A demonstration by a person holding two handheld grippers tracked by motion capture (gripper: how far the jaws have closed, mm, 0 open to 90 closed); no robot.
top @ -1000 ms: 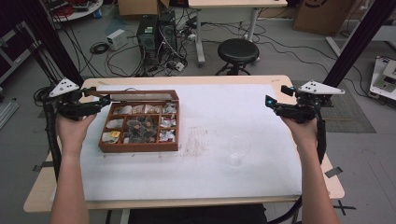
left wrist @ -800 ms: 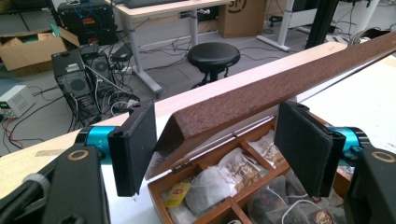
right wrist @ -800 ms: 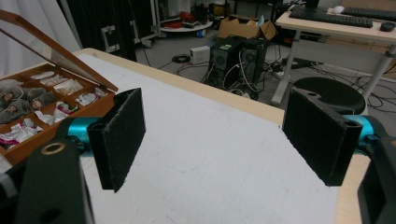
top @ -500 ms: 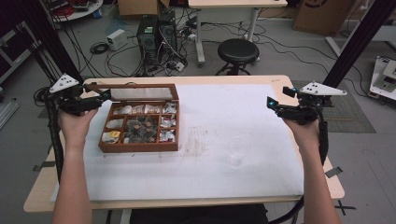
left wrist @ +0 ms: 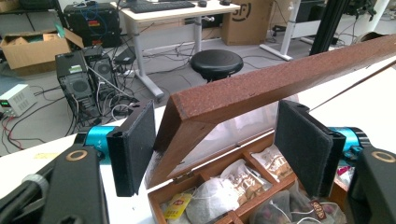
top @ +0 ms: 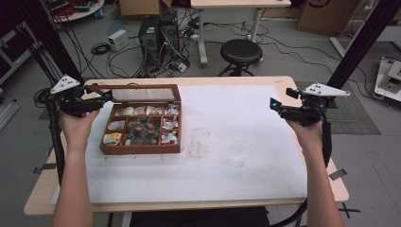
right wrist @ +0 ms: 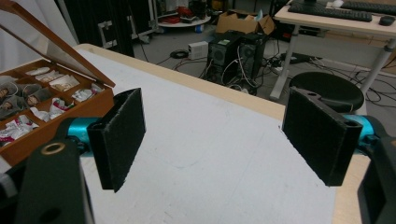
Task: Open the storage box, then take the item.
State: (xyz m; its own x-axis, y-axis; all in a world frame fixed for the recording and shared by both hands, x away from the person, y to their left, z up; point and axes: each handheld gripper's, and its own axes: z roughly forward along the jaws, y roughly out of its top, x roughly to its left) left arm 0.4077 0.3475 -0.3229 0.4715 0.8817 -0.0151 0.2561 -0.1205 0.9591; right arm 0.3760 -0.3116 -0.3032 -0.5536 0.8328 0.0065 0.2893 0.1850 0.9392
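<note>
Left gripper [left wrist: 215, 149] jaws straddling the lid [left wrist: 280, 79] corner, pads apart from the wood, gripping nothing. Box [top: 142, 146] sitting bench-left, lid part-raised. Risk: lid dropping if the jaws slip off. Right gripper [right wrist: 224, 135] hanging open over bare bench [top: 265, 189]; plenty of room there.

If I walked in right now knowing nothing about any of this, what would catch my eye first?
Probably the wooden tea box on the left of the white-covered table, its glass lid propped open over packed tea bags. The left gripper straddles a corner of that lid, while the right gripper hangs open over the table's right edge.
</note>
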